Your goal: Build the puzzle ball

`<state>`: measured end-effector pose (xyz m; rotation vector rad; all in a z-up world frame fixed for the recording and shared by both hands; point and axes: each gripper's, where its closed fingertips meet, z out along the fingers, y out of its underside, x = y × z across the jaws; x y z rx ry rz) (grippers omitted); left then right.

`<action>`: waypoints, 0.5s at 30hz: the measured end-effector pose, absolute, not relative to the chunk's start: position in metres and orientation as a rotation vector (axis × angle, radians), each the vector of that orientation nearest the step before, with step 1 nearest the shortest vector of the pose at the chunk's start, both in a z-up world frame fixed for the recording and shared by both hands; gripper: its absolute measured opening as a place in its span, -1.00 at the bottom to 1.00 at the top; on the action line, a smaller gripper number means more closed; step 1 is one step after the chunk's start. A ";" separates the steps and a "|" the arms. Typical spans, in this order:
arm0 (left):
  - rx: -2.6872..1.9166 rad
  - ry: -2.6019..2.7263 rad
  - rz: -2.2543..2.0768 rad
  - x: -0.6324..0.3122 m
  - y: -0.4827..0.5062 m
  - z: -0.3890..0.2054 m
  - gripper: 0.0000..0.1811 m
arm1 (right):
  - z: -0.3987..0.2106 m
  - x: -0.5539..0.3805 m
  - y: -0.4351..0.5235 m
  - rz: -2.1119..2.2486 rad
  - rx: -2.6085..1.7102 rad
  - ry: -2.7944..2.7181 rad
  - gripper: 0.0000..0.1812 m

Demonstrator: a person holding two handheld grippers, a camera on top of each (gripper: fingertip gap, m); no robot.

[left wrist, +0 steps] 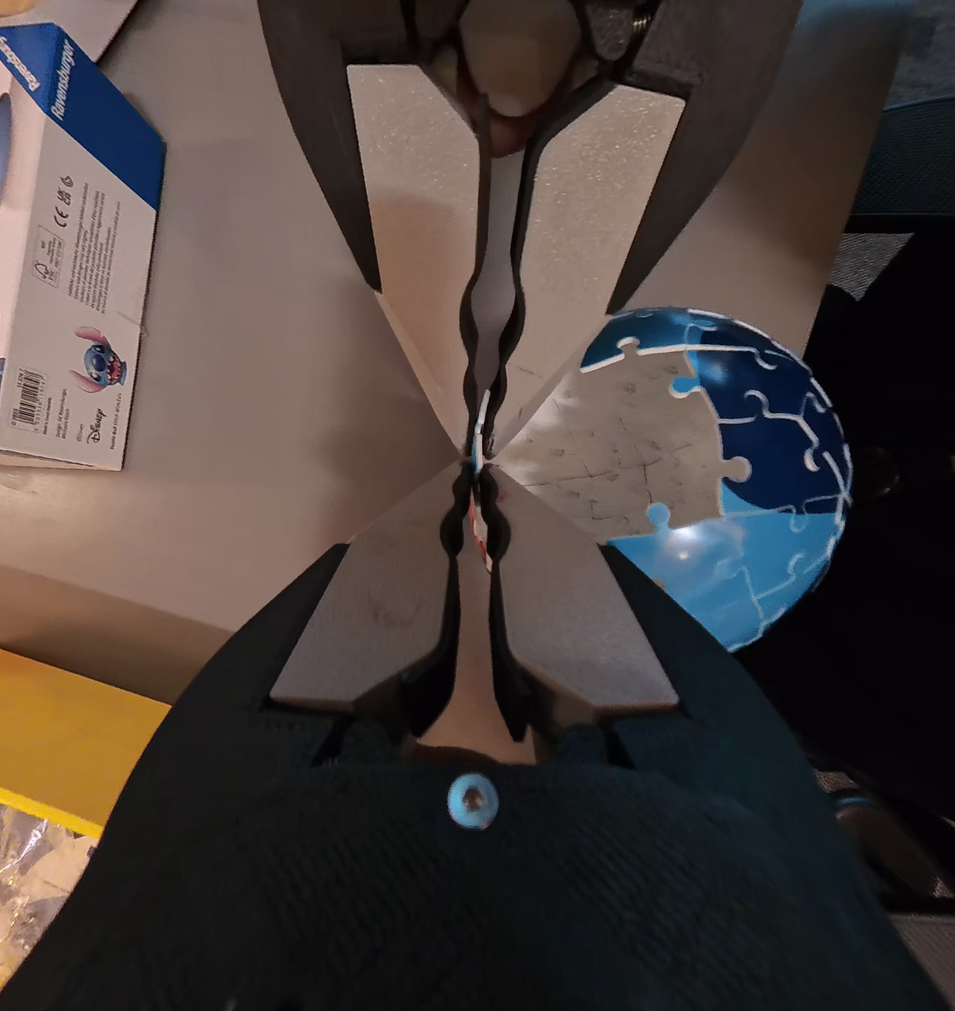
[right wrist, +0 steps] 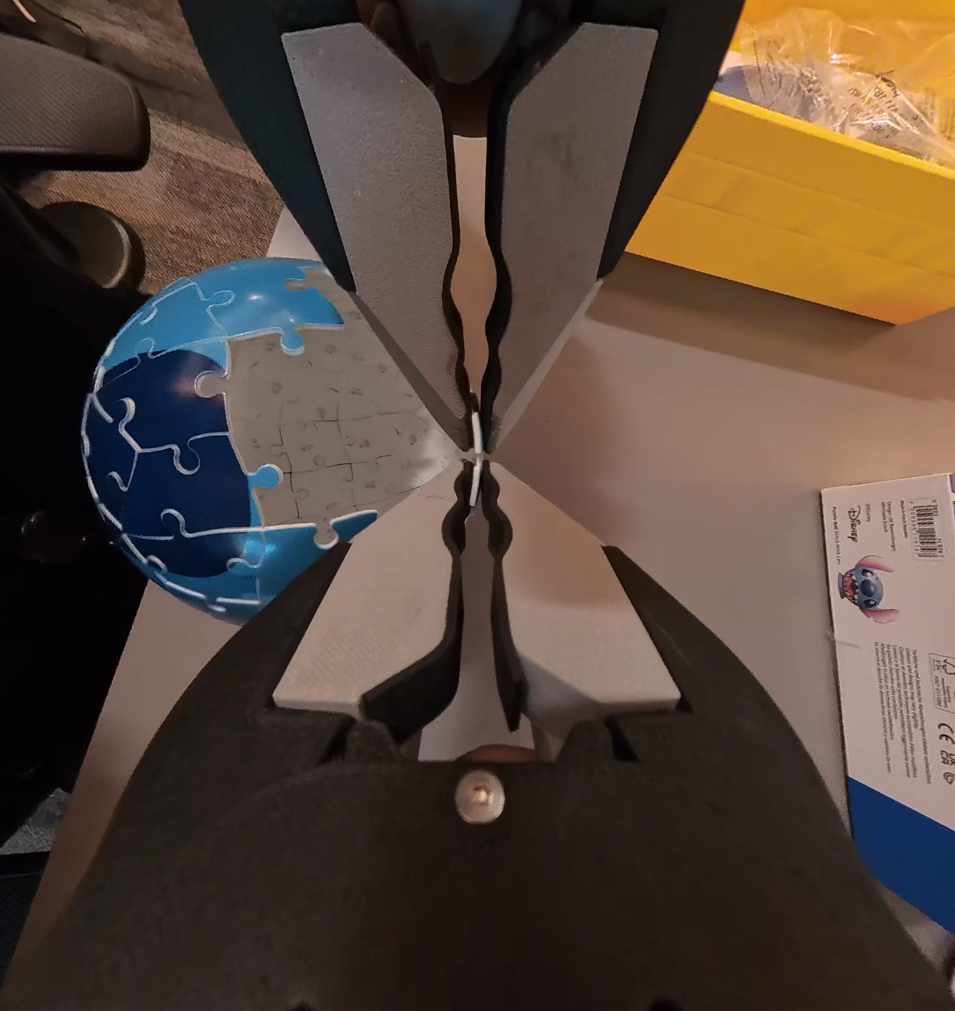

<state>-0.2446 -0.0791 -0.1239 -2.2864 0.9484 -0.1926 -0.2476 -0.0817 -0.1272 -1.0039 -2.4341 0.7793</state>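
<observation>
Left wrist view, left to right: puzzle box lying flat at the far left of the pale table; yellow bin at the near left, with crinkled clear plastic bags in it. Centre – the left gripper rises from the near edge, the right gripper comes in from the far edge, tips meeting head-on. Both are pinched closed on a small puzzle piece, seen edge-on, white rim with red and blue print; whether it is one piece or two joined, I cannot tell. Just right of the tips sits the half-built puzzle ball – blue shell, open side showing its grey inner face.

Right wrist view: puzzle ball left of the tips, near the table's edge; right gripper and left gripper clamped on the piece; bin far right, box near right.
</observation>
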 end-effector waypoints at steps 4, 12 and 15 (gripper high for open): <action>-2.279 0.971 -0.172 -0.243 -0.080 -0.123 -1.00 | -0.127 -0.246 -0.082 0.788 -1.006 -2.437 -1.00; -2.288 0.978 -0.111 -0.247 -0.080 -0.123 -1.00 | -0.126 -0.250 -0.082 0.790 -0.989 -2.400 -1.00; -2.295 0.974 -0.105 -0.249 -0.080 -0.124 -1.00 | -0.127 -0.253 -0.082 0.765 -0.952 -2.380 -1.00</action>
